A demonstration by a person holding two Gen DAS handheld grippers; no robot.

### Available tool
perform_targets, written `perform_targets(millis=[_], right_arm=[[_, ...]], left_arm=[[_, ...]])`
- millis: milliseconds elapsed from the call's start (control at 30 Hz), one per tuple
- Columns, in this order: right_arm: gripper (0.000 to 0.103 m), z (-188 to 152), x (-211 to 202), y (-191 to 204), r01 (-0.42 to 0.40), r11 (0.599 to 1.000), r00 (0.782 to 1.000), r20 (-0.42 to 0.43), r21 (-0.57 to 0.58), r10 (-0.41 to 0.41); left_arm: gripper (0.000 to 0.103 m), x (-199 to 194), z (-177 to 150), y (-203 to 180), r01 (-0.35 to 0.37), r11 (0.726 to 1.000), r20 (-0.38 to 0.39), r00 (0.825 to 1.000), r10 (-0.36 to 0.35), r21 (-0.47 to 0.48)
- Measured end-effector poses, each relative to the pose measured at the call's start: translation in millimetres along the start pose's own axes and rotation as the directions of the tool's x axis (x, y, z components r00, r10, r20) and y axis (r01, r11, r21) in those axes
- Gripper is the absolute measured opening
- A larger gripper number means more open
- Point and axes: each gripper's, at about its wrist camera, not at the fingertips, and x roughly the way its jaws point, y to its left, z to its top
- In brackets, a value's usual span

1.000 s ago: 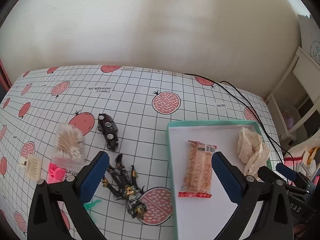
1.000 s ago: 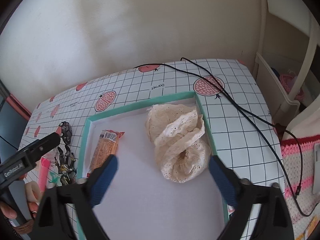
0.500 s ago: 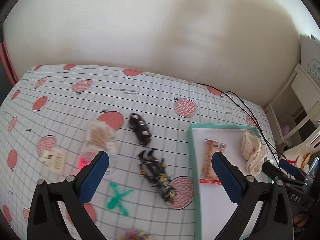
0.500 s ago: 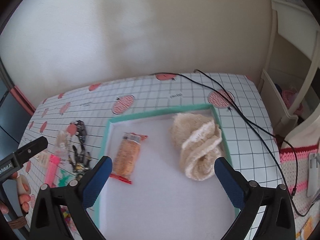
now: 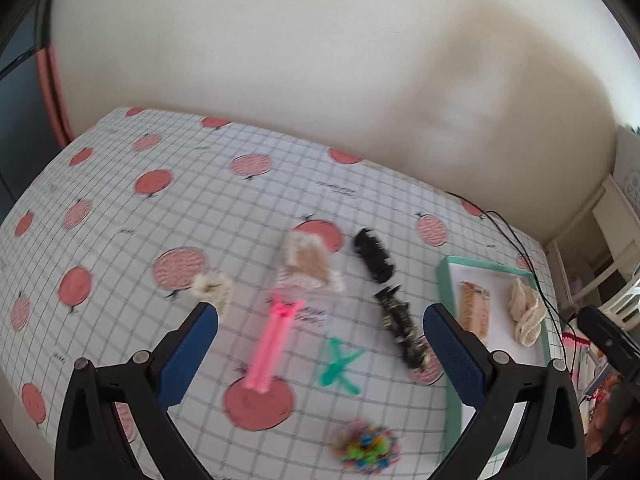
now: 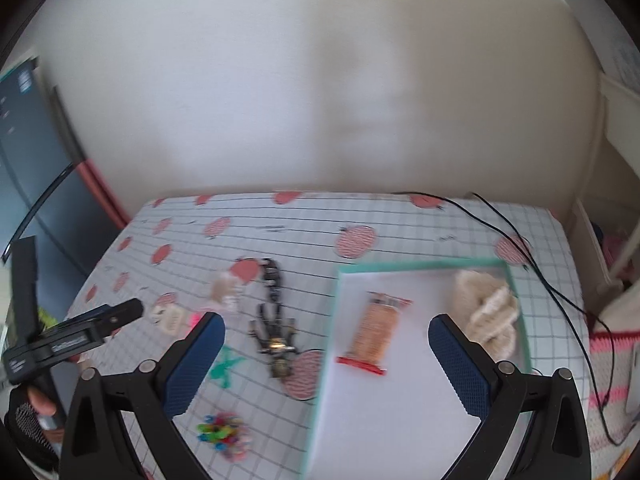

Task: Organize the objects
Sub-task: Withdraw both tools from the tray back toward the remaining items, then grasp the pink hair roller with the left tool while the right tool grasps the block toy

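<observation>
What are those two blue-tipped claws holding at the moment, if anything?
Nothing. The left gripper and right gripper both stand wide open above the table, with nothing between their blue pads.

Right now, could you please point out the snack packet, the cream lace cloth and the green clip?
snack packet (image 6: 376, 330), right wrist view, middle of the orange wrapper.
cream lace cloth (image 6: 488, 312), right wrist view, centre of the bunched folds.
green clip (image 5: 338, 366), left wrist view, where its arms cross.

Bare tray floor (image 6: 400, 408) near front; toys (image 5: 394, 322) crowding the cloth (image 5: 120, 208) beside it.
</observation>
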Motion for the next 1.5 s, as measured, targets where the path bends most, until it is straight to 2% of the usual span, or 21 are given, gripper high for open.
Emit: perform_targets(millis=[133, 267, 400, 500, 600, 733, 967, 1267, 1367, 1500], right_arm=[[0.103, -3, 0, 29, -0.055, 0.998, 0.998, -0.021, -0.024, 0.054], [0.102, -15, 6, 58, -0.069, 0.994, 0.996, -0.055, -0.082, 0.064], [0.097, -35, 23, 76, -0.088, 0.990, 0.989, -0.130, -0.114, 0.073], [0.094, -52, 35, 81, -0.100, 0.987, 0.979, -0.187, -0.124, 0.075], [0.092, -67, 44, 87, -0.100, 0.981, 0.972, -0.227, -0.164, 0.062], [0.092, -80, 52, 97, -0.146, 0.971, 0.957, -0.277, -0.191, 0.089], [0.089, -97, 66, 116, -0.169, 0.949, 0.938, -0.338, -0.267, 0.072], [0.074, -115, 82, 121, -0.179, 0.946, 0.915, -0.400, -0.272, 0.058], [0.067, -119, 86, 123, -0.204, 0.944, 0.903, -0.422, -0.260, 0.079], [0.060, -124, 91, 127, -0.209, 0.941, 0.896, -0.438, -0.266, 0.076]], left_arm=[[0.102, -7, -8, 25, -0.016, 1.000, -0.012, 1.000, 0.016, -0.013], [0.102, -9, -17, 43, -0.007, 1.000, -0.032, 0.999, 0.006, -0.020], [0.102, -10, -25, 58, -0.025, 1.000, -0.042, 0.999, 0.025, -0.005], [0.102, -8, -30, 65, -0.015, 1.000, -0.059, 0.998, 0.013, -0.024], [0.102, -3, -33, 63, 0.002, 1.000, -0.076, 0.997, -0.003, -0.021], [0.102, 7, -36, 58, 0.021, 1.000, -0.109, 0.994, -0.023, -0.022], [0.102, 28, -40, 52, 0.016, 0.999, -0.173, 0.985, -0.022, -0.032], [0.102, 48, -45, 57, -0.018, 0.998, -0.236, 0.972, 0.004, -0.056], [0.102, 53, -46, 56, -0.036, 0.998, -0.244, 0.969, 0.024, -0.045], [0.102, 59, -45, 55, -0.030, 0.998, -0.249, 0.968, 0.017, -0.047]])
